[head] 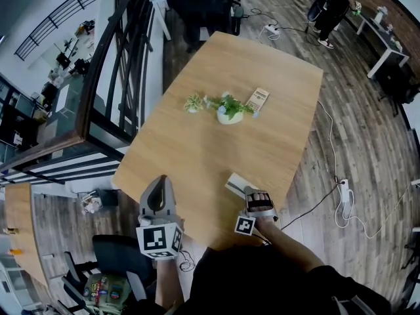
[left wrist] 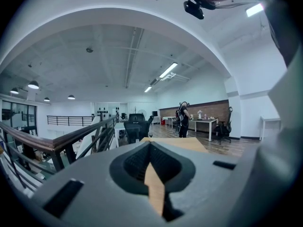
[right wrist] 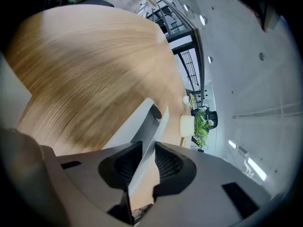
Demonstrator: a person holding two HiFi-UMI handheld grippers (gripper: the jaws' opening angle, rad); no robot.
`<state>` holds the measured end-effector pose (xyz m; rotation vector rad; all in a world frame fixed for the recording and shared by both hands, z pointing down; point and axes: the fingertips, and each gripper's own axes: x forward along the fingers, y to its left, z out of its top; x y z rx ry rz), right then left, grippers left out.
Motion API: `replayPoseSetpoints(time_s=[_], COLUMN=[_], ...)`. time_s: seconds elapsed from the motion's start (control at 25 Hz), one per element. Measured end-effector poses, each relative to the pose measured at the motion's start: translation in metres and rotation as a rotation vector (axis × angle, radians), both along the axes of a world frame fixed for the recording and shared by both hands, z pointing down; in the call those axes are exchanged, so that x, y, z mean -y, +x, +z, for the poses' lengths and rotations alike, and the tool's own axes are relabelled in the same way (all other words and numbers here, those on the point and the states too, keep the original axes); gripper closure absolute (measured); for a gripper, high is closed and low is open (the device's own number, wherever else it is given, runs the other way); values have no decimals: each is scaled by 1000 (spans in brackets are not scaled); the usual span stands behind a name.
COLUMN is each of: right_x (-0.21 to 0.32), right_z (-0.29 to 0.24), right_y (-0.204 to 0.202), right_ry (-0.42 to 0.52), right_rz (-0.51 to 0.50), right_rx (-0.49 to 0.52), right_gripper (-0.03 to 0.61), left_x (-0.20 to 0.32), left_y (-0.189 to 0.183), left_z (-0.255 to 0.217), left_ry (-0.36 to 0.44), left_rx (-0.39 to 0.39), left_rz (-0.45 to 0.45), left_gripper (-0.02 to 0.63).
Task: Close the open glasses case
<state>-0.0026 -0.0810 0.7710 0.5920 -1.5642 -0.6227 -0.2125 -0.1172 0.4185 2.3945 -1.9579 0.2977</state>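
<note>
The glasses case (head: 236, 184) is pale grey and lies open near the wooden table's (head: 216, 149) front right edge. My right gripper (head: 251, 191) reaches it from the near side. In the right gripper view the thin raised lid of the case (right wrist: 139, 124) runs between the jaws of the right gripper (right wrist: 147, 148), with a sliver of table showing beside it, so the pads do not press on it. My left gripper (head: 161, 182) rests at the table's front left edge, away from the case. In its own view the left gripper (left wrist: 150, 146) has its tips together and holds nothing.
A plant in a white pot (head: 230, 113) stands mid-table, with a smaller sprig (head: 193, 104) to its left and a tan box (head: 257, 99) to its right. A dark railing (head: 111, 77) runs along the left. A power strip and cable (head: 342, 195) lie on the floor at right.
</note>
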Motion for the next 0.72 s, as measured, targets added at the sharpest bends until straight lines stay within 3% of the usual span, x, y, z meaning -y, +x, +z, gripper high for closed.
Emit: replayPoseSetpoints(time_s=[0.28, 0.52, 0.72], right_x=[15, 3, -17], right_z=[-24, -20, -24], right_y=[8, 11, 8], right_ry=[3, -307, -444], right_rz=[3, -67, -95], right_rx=[-36, -93, -102], right_gripper=[455, 370, 345], left_x=[-3, -3, -6], left_y=[4, 3, 5], left_z=[1, 4, 8], left_ry=[-4, -20, -30], left_rx=[2, 8, 53], left_rz=[18, 18, 22], left_gripper=[614, 614, 614])
